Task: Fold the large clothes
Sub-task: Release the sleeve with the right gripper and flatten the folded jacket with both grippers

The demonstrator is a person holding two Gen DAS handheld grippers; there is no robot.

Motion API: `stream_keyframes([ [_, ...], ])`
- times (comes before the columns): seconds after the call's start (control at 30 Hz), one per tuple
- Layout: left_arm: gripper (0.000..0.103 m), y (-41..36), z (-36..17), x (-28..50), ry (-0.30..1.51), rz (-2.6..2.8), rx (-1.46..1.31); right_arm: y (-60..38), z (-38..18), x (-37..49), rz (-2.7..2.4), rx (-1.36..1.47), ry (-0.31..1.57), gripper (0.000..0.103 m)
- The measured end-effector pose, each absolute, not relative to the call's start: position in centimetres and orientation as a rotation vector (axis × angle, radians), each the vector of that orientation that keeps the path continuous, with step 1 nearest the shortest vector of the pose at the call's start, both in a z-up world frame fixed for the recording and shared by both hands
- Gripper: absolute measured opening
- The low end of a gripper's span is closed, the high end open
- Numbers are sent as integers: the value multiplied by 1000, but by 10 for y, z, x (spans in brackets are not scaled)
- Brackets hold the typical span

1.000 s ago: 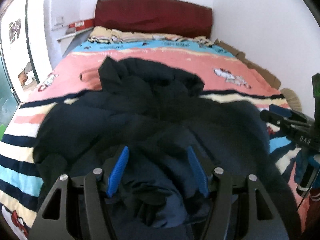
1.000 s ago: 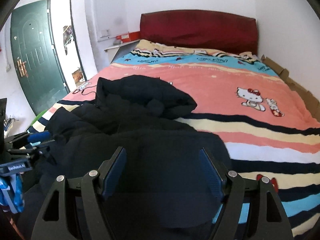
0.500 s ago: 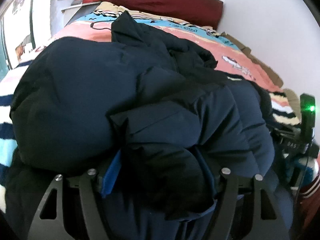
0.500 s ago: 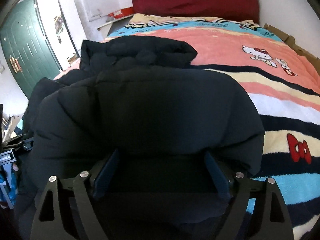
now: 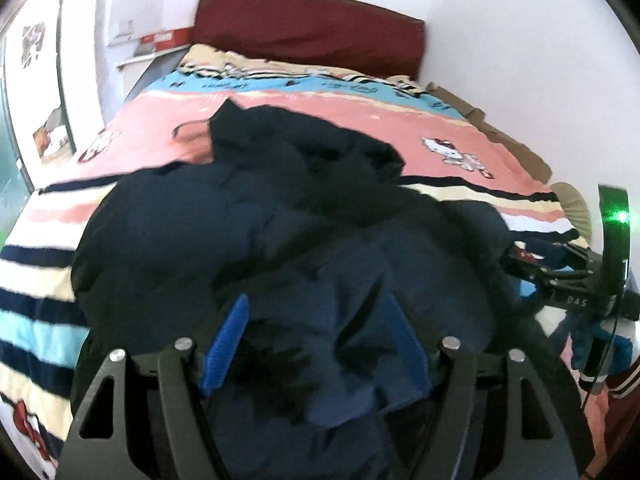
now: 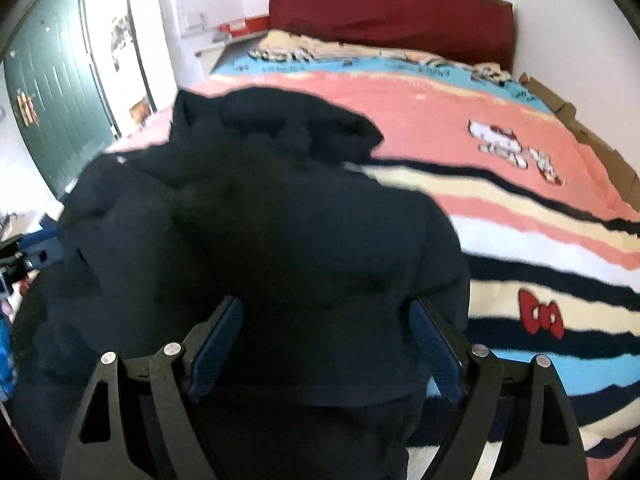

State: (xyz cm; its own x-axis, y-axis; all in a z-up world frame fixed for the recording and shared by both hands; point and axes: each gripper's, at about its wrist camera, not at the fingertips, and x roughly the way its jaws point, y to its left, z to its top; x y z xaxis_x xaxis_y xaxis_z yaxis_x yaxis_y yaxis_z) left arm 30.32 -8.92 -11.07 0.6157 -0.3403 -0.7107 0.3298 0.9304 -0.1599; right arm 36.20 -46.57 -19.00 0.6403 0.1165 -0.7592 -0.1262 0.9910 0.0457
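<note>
Right now a big dark navy puffer jacket (image 5: 248, 240) lies heaped across the near half of the bed, on a blanket (image 6: 500, 184) striped in pink, cream, navy and light blue with cartoon cats and a red bow. Its hood (image 6: 280, 128) is bunched up on the far side, toward the dark red headboard (image 6: 392, 12).

The left gripper (image 5: 316, 340) stands over the near edge of the jacket with its jaws partly spread; they have just been opening. A rumpled fold of navy fabric lies between the blue pads (image 5: 226, 344), but the picture is too blurred to say for sure whether the pads press on it. The right gripper (image 6: 324, 348) is low over the jacket's other end, jaws wide apart and also just opened further. Thick black padding fills the gap, and the pads (image 6: 216, 344) appear to sit against its sides without clearly squeezing it; I cannot tell whether it has hold.

From the left camera, the other gripper's black body with a green light shows at the right edge, close beside the jacket. Brown cardboard (image 6: 592, 140) is wedged between the bed and the white wall on the right. On the left are a dark green door (image 6: 52, 92), a bright doorway, and a shelf with a red box (image 5: 164, 40) by the headboard.
</note>
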Motion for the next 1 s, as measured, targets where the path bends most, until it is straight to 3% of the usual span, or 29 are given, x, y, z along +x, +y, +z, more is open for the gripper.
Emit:
stream_keyframes([
  [0.17,70,-111,-129,316,867,-412,-5,-450,-180,371,168,7,833,85],
  [0.33,70,-116,-169,320,923,-411,9,-442,-214,386,172,8,894,85],
  [0.57,70,-120,-189,327,960,-430,7,-455,-253,390,140,63,957,93],
  [0.8,70,-119,-173,312,964,-412,66,-449,-241,377,84,35,990,91],
  [1.0,70,-107,-130,269,923,-451,102,-458,-202,327,88,46,931,90],
])
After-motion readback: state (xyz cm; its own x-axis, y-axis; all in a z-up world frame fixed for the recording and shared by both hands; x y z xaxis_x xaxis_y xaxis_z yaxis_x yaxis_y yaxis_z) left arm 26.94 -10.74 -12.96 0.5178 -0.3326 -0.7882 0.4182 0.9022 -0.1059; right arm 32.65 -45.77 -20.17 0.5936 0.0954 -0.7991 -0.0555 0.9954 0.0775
